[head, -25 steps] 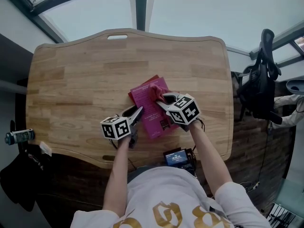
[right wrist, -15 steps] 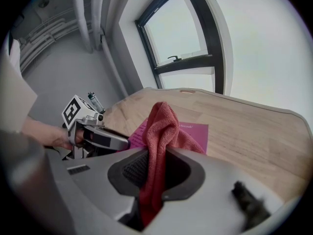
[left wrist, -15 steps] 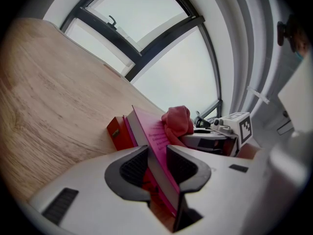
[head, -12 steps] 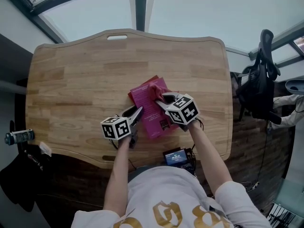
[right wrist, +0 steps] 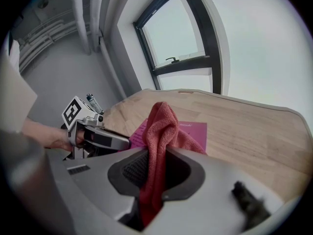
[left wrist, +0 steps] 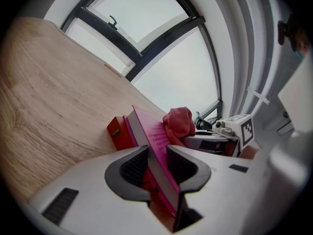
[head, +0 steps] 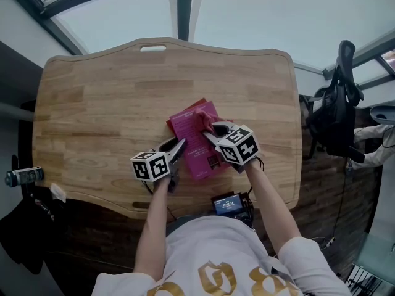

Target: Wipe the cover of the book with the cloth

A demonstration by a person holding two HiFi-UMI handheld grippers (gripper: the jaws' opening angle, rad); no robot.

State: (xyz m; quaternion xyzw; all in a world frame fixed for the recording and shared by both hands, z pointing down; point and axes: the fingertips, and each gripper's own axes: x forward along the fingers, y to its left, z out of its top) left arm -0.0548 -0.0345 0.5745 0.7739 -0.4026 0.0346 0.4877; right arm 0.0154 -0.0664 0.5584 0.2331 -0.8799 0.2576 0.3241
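A magenta book (head: pixel 192 139) lies on the wooden table (head: pixel 105 103), on top of a thinner red book (left wrist: pixel 117 132). My left gripper (head: pixel 178 145) is shut on the magenta book's near left edge; in the left gripper view the cover (left wrist: pixel 146 131) runs between the two pads of the left gripper (left wrist: pixel 157 161). My right gripper (head: pixel 207 132) is shut on a red cloth (head: pixel 202 118) that rests on the far part of the cover. In the right gripper view the cloth (right wrist: pixel 159 129) stands up between the pads of the right gripper (right wrist: pixel 155 168), with the book (right wrist: pixel 193 131) behind it.
A small device with a lit screen (head: pixel 229 203) hangs at the table's near edge. A can (head: pixel 18 176) sits off the table to the left. A black office chair (head: pixel 336 113) stands at the right. The table's far edge has a handle slot (head: pixel 152 48).
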